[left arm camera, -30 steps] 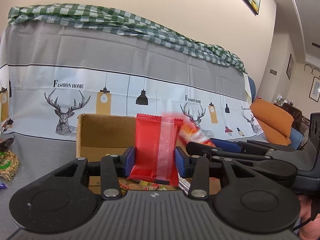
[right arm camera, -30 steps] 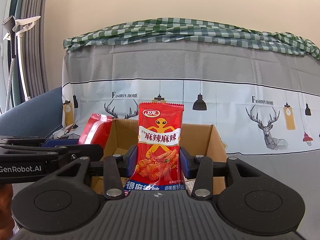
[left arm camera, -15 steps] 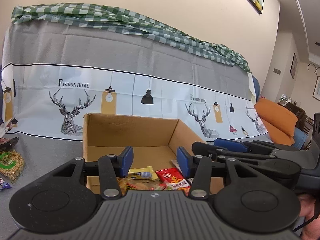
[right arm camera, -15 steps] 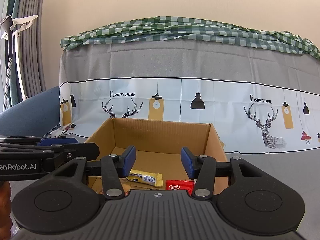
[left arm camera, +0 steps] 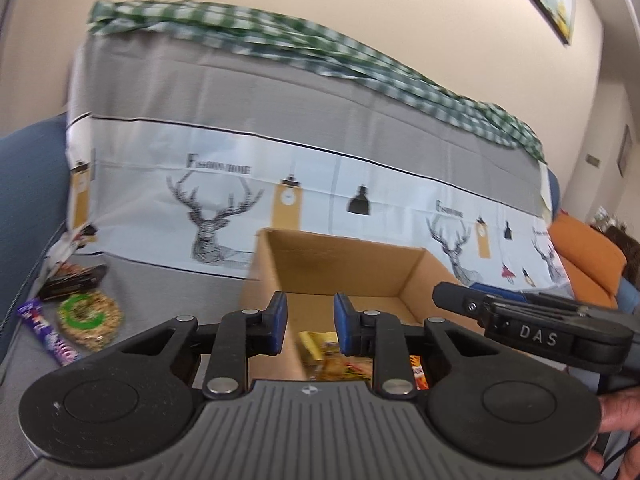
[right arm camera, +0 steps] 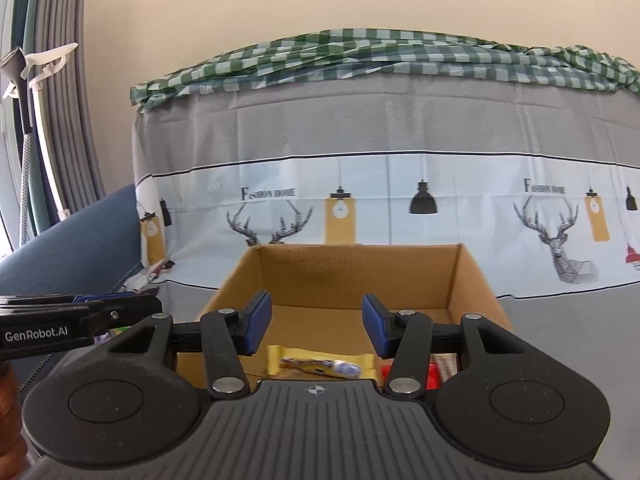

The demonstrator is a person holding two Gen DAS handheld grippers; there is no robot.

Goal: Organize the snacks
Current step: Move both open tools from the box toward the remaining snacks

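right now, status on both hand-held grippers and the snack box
Left hand-held gripper empty, jaws closing on nothing. Right hand-held gripper open, empty. Brown cardboard box holds snack packets; loose snacks lie left on the grey cloth. Nothing blocking.

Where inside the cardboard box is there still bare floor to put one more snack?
The back of the cardboard box is bare, along its far wall. The front is crowded: a yellow packet and a red packet lie there. Left of the box, the grey cover is bare before the round snack.
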